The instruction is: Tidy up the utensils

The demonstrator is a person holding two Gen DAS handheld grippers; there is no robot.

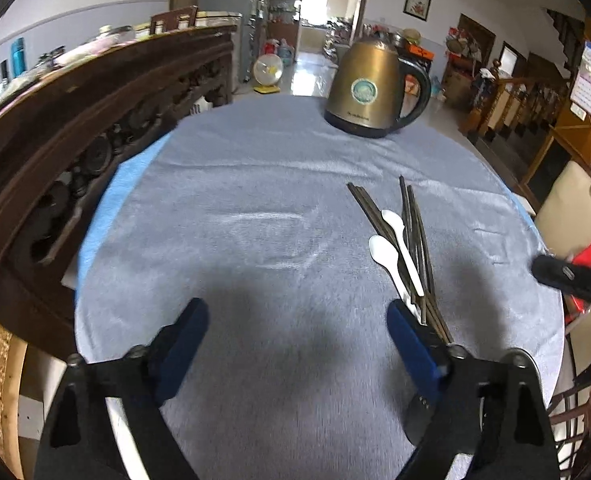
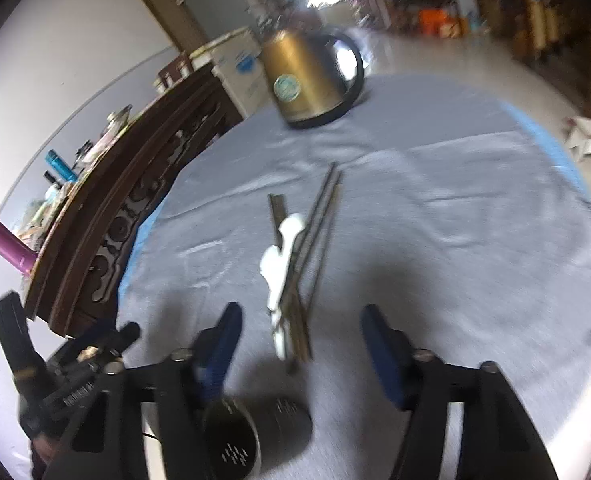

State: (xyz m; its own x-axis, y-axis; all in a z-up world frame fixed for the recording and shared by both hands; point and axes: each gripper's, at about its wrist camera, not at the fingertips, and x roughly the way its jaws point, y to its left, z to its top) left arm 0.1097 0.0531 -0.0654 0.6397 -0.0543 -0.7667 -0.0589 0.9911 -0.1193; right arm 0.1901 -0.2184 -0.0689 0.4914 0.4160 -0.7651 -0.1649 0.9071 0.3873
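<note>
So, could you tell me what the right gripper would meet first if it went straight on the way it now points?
Probably the near ends of the chopsticks and white spoons, which lie between the open fingers of the right gripper, on the grey cloth. Blur leaves depth uncertain.

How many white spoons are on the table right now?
2. One white spoon lies across the dark chopsticks, bowl pointing toward the kettle. The other spoon lies just left of it, its handle end hidden behind a tool finger.
</note>
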